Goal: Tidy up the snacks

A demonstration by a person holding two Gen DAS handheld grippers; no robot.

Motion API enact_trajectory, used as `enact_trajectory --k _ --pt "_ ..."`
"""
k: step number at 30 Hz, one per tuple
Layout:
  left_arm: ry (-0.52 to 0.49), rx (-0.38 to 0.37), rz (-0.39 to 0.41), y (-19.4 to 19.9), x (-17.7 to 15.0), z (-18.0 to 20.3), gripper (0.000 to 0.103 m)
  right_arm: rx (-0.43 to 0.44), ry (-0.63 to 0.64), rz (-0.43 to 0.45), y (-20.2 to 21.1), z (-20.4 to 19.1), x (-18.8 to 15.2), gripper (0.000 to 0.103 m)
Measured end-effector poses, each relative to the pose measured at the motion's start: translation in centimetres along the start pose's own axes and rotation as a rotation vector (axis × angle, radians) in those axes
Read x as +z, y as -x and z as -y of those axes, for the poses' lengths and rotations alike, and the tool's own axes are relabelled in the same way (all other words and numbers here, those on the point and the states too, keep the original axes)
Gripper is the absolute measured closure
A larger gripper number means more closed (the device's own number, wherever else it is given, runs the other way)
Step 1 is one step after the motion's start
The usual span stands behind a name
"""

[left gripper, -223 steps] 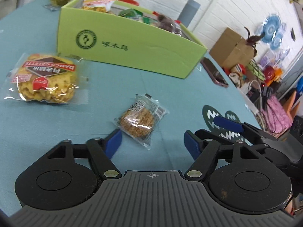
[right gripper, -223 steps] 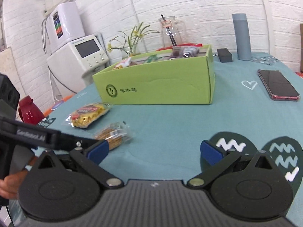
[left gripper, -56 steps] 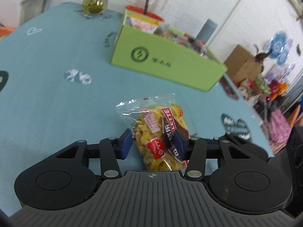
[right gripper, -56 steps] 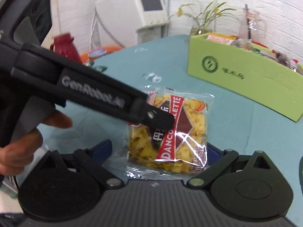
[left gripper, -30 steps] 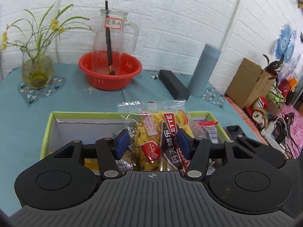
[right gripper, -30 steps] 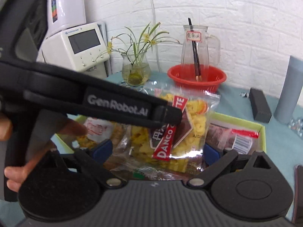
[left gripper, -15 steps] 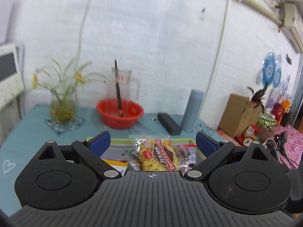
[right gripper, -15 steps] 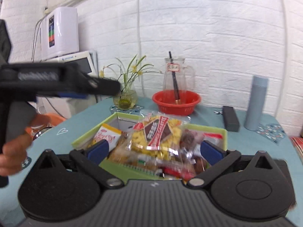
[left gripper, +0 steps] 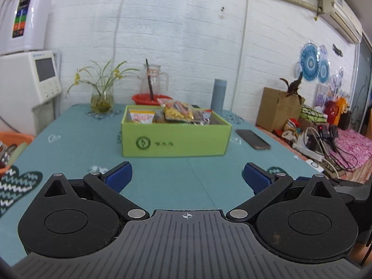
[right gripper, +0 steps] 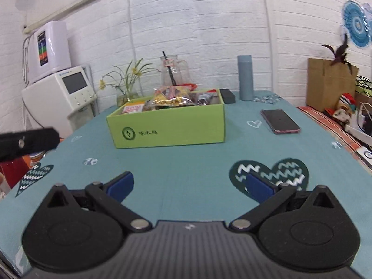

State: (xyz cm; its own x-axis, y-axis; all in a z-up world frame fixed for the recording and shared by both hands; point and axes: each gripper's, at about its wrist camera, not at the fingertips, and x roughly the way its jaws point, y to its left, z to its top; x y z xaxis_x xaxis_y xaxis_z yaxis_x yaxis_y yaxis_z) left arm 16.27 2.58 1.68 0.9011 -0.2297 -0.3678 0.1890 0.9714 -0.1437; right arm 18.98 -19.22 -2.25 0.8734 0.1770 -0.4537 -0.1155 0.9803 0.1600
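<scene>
Left wrist view shows the left gripper (left gripper: 187, 177) with jaws wide apart and empty, as is the right gripper (right gripper: 189, 187). At frame centre, the glossy yellow snack packet (left gripper: 177, 112) sits atop crinkly wrappers heaped in the matte green cardboard box (left gripper: 174, 139) on the teal tablecloth (left gripper: 186, 174). Seemingly done; scan the cloth for strays, steering clear of the phone (left gripper: 253, 139).

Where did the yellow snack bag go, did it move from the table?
Yes. The yellow snack bag left the tablecloth in front of the green box and now lies inside it, on top of the other snacks.
</scene>
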Motion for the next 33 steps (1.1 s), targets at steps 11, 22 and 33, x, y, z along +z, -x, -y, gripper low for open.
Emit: enact_trajectory --k 11,22,33 --pt "-0.022 0.082 0.009 6.0 -6.1 3.0 0.011 -0.166 -0.022 0.059 8.0 -1.3 -6.0 0.001" --pt "-0.027 0.015 0.007 11.3 -8.8 5.0 0.012 -0.145 0.006 0.160 15.6 -1.6 -10.2 0.001" --pt "-0.040 -0.001 -0.026 10.6 -9.9 6.5 0.019 -0.178 -0.021 0.165 17.7 -0.2 -12.3 0.001"
